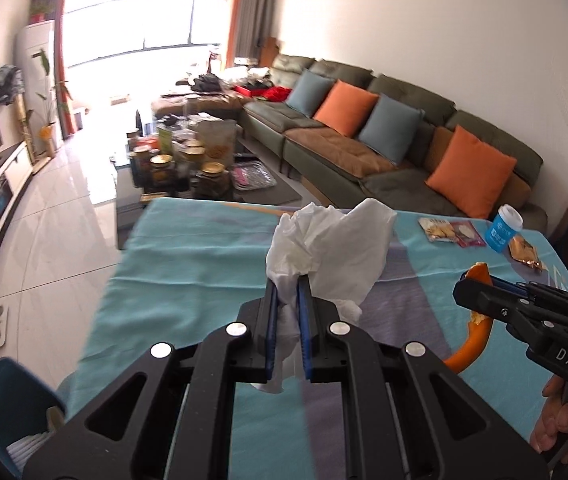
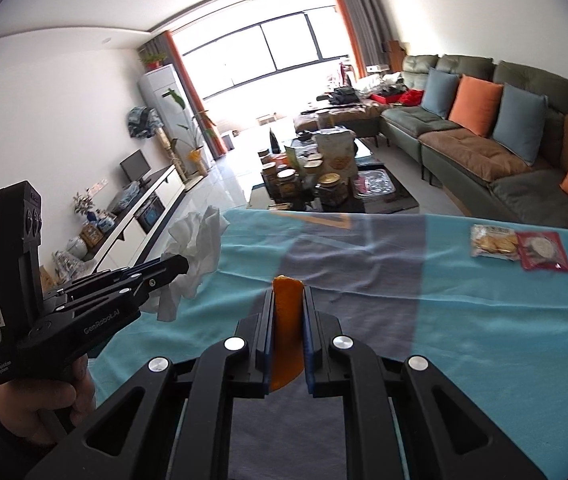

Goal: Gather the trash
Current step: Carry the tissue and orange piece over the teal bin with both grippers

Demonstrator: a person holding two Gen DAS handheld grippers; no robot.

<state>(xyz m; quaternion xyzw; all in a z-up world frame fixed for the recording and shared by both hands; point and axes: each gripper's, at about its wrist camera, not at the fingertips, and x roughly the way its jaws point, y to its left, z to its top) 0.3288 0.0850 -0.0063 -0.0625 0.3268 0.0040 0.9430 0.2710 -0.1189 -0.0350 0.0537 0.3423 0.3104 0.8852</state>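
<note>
Two grippers hang above a worktop (image 1: 187, 248) draped in a teal and grey cloth, each gripping one piece of trash. Beyond the far edge, at twelve o'clock, a low coffee table (image 2: 380, 196) is crowded with gold-lidded jars, and a long green sofa (image 1: 384, 148) with orange and blue cushions runs along the wall from one to three o'clock. The left gripper (image 1: 288, 284) has its fingers clamped on a crumpled white tissue (image 1: 336, 248), which billows out past the tips and trails down between the blue pads, clear of the cloth. From the right wrist view that same tissue shows at nine o'clock, bunched at the tip of the left gripper, with a hand (image 2: 39, 404) wrapped around the handle below. The right gripper (image 2: 288, 294) has its fingers pressed together on a strip of orange peel (image 2: 286, 332), held upright, its top edge poking just above the tips and its lower end hanging beneath the pads. On the worktop at two o'clock lie a packet of biscuits (image 2: 494, 242) and, touching it on the right, a red snack packet (image 2: 544, 250). Just beside those at the right edge stands a blue paper cup (image 1: 504, 230) with a white lid, and near it, in the left wrist view, a shiny gold wrapper (image 1: 526, 250).
</note>
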